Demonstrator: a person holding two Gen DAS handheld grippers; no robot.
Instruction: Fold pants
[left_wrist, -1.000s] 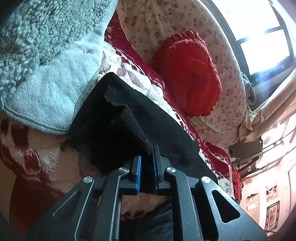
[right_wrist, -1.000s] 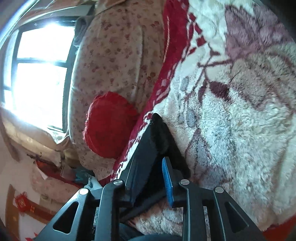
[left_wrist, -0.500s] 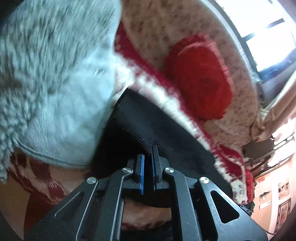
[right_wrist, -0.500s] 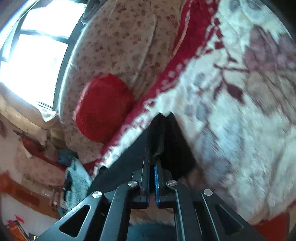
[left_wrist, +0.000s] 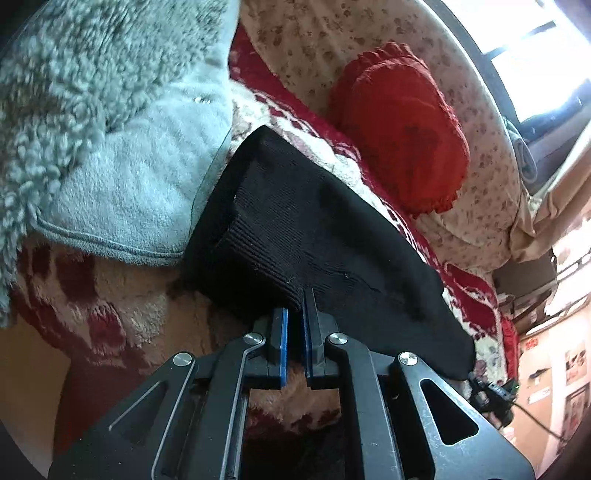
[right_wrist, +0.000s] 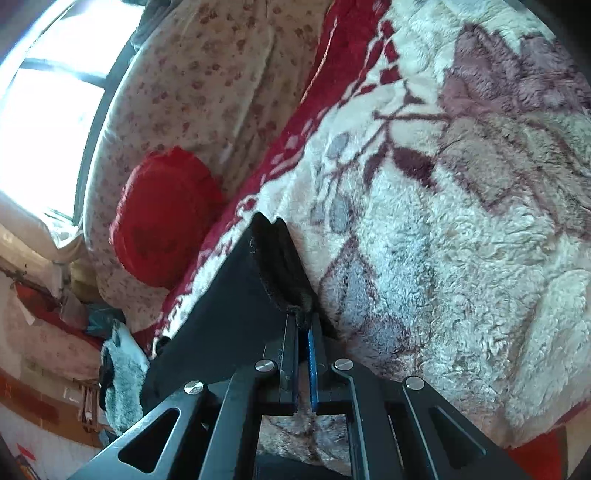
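Lying on a plush red-and-cream blanket (right_wrist: 461, 229), the black pants (left_wrist: 314, 236) are gripped at two edges: the left gripper (left_wrist: 294, 321) has its jaws clamped on the ribbed hem, and the right gripper (right_wrist: 303, 328), jaws just closed, pinches another edge beside a red cushion (right_wrist: 162, 218).

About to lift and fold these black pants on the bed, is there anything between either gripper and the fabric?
Nothing visible. The left gripper and right gripper are each already shut on an edge of the black pants, which lie on the fleece blanket.
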